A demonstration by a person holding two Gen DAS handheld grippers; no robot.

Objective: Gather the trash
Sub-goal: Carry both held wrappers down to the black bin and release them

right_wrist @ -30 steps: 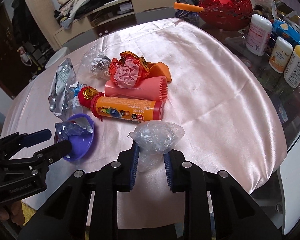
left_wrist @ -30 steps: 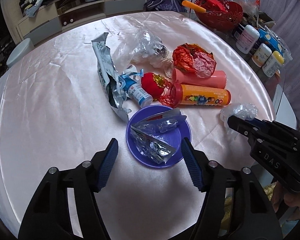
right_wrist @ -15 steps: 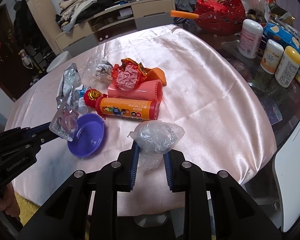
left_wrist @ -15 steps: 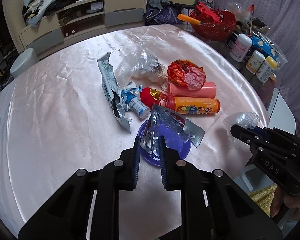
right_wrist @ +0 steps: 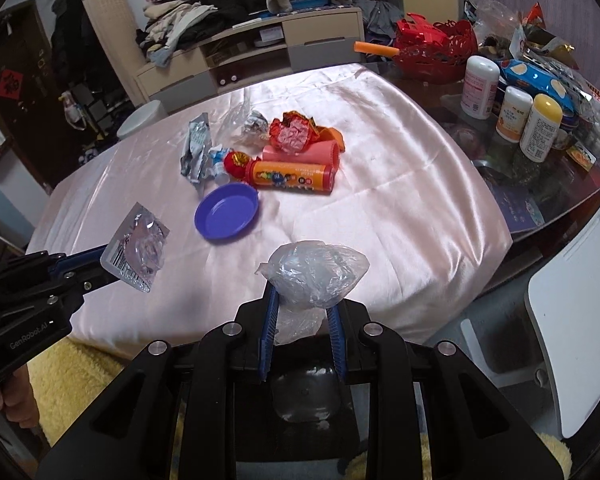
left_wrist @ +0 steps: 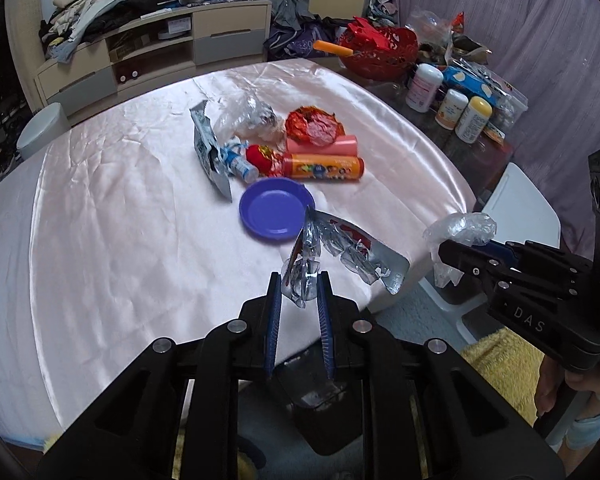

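Observation:
My left gripper is shut on a clear plastic blister pack and holds it in the air above the table's near edge; the pack also shows in the right wrist view. My right gripper is shut on a crumpled clear plastic bag, held above the near edge; the bag also shows in the left wrist view. A purple plate lies empty on the pink cloth. Behind it lie a silver wrapper, a red crumpled wrapper and a clear wrapper.
An orange tube, a pink tube, a red ball and a small blue-white bottle lie by the wrappers. Bottles and a red basket stand at the far right. A white chair is right of the table.
My left gripper has closed on the blister pack, lifted it off the purple plate and pulled back toward the near edge. My right gripper has drawn back a little with the bag.

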